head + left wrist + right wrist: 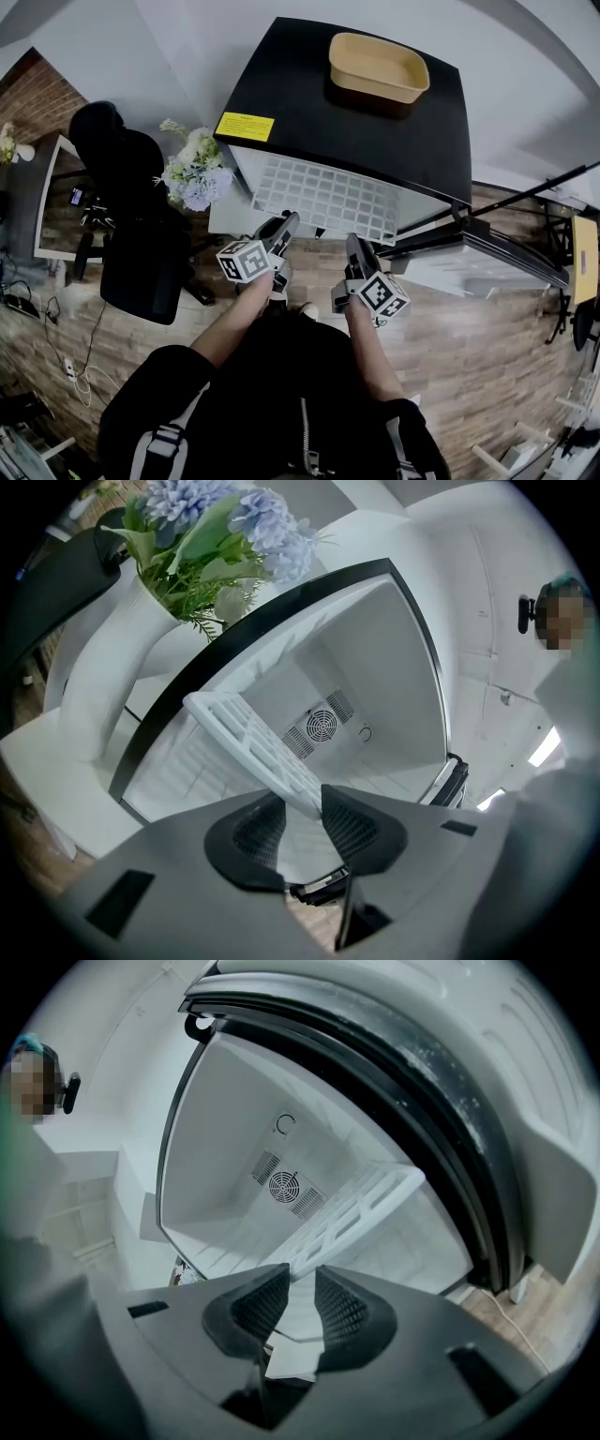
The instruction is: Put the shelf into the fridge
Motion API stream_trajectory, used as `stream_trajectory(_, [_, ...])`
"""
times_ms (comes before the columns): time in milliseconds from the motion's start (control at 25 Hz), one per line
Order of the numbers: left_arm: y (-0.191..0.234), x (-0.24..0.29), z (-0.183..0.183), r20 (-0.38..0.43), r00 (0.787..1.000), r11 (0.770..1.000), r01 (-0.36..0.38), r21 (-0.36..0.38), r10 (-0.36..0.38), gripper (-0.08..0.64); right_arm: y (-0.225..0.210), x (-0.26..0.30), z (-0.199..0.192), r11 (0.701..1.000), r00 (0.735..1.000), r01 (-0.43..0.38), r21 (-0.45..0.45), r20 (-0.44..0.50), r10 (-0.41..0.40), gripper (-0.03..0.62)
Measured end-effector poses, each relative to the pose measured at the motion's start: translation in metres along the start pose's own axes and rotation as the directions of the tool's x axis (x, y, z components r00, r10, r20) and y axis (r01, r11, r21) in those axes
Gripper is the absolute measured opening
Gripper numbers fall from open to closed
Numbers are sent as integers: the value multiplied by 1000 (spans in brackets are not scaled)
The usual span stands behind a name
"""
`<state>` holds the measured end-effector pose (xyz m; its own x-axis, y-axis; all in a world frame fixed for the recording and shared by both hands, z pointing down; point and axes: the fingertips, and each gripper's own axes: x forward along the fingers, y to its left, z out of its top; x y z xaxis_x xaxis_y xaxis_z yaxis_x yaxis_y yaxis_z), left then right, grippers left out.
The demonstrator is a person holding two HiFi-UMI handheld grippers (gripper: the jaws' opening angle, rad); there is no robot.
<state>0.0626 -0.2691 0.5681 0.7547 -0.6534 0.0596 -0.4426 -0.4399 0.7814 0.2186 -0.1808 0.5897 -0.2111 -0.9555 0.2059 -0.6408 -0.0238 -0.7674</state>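
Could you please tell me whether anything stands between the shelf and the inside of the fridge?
Nothing visible does. The door stands open, the fridge looks bare inside, and the shelf, held by the left gripper and the right gripper, reaches into it.

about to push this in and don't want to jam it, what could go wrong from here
1. The left claw and right claw pinch the shelf only at its near edge, so it may sag or slip.
2. The shelf looks nearly as wide as the fridge opening; a corner could catch on the frame.
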Motion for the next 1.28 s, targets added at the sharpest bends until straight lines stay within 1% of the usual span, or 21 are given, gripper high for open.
stream_trajectory(280, [3,11,3,-7,1000,1000,-6,-2,6,132,3,8,14,1000,1000,20,-22,11,-20,95])
stream_trajectory(960, [11,36,12,-16,1000,1000,-10,-11,10,132,-3,29,29,999,999,40,-7,20,-40,92])
stream_trajectory(1280, [14,43,15,-8,1000,1000,-4,-13,4,130,-6,36,31,999,999,43,-2,24,-43,92])
